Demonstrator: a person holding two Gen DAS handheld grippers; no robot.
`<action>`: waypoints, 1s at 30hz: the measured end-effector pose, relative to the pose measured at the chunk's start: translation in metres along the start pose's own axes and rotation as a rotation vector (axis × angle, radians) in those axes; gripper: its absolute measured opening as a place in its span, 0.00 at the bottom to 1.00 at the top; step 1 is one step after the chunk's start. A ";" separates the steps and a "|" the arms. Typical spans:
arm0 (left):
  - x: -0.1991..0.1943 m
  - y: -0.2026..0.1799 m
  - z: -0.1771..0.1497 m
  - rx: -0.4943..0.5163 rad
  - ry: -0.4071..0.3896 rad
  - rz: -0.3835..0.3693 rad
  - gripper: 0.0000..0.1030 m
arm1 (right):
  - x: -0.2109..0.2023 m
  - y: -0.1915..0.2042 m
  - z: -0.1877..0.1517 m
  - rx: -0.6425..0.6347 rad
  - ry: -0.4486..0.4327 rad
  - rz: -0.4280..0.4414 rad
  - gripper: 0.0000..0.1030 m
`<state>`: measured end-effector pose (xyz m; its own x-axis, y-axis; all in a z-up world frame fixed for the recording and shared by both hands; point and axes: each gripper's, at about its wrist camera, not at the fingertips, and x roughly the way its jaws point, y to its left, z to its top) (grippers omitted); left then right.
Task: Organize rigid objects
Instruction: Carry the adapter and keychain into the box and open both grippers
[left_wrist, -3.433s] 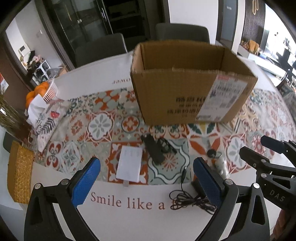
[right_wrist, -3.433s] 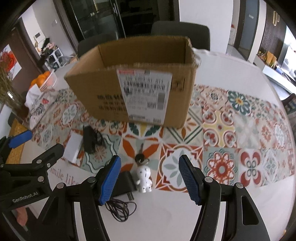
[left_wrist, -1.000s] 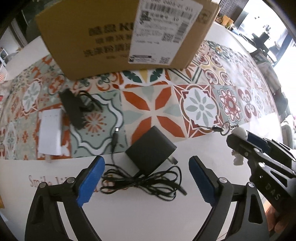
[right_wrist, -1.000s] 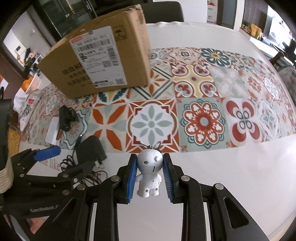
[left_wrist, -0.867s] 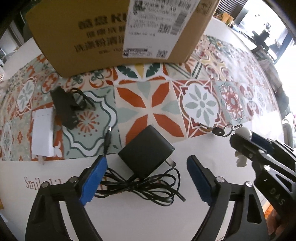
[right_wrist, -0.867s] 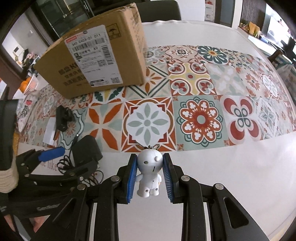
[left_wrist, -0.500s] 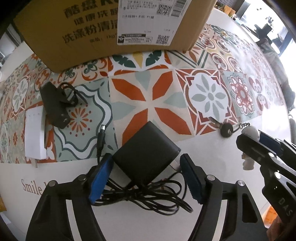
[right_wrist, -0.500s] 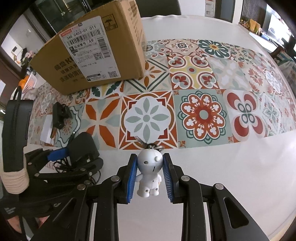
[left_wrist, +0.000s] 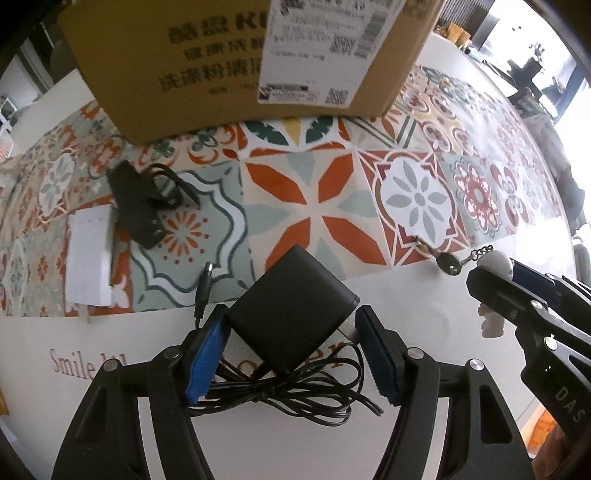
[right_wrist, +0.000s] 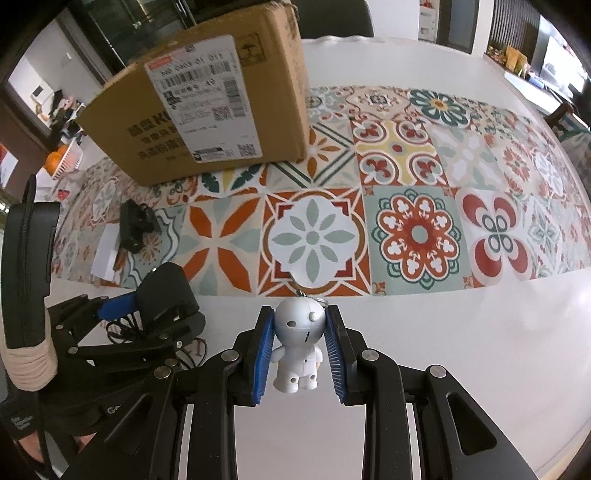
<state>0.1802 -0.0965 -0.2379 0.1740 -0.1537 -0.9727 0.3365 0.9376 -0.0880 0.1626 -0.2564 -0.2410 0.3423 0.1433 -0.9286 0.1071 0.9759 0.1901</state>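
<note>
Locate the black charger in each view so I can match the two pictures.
Left wrist: the charger is at lower centre, between the left gripper's pads, its cord bunched below it.
Right wrist: the charger is at the left edge, in the left gripper.
Shared landmark: the cardboard box at the top of both views.

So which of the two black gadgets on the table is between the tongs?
The square black power adapter with the loose tangled cord, between the left tongs, whose jaws have just been closing. The other, a long black device, lies untouched beside the flat white box.
</note>
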 end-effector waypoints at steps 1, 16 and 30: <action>-0.005 0.001 0.001 -0.002 -0.009 -0.001 0.67 | -0.002 0.001 0.000 -0.003 -0.005 0.003 0.27; -0.075 0.013 0.014 -0.026 -0.200 0.032 0.67 | -0.049 0.021 0.022 -0.033 -0.144 0.039 0.27; -0.132 0.026 0.035 -0.045 -0.342 0.032 0.67 | -0.091 0.046 0.054 -0.082 -0.293 0.068 0.27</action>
<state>0.1984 -0.0631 -0.1038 0.4868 -0.2127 -0.8472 0.2865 0.9551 -0.0752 0.1869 -0.2332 -0.1309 0.6020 0.1670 -0.7808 0.0029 0.9774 0.2113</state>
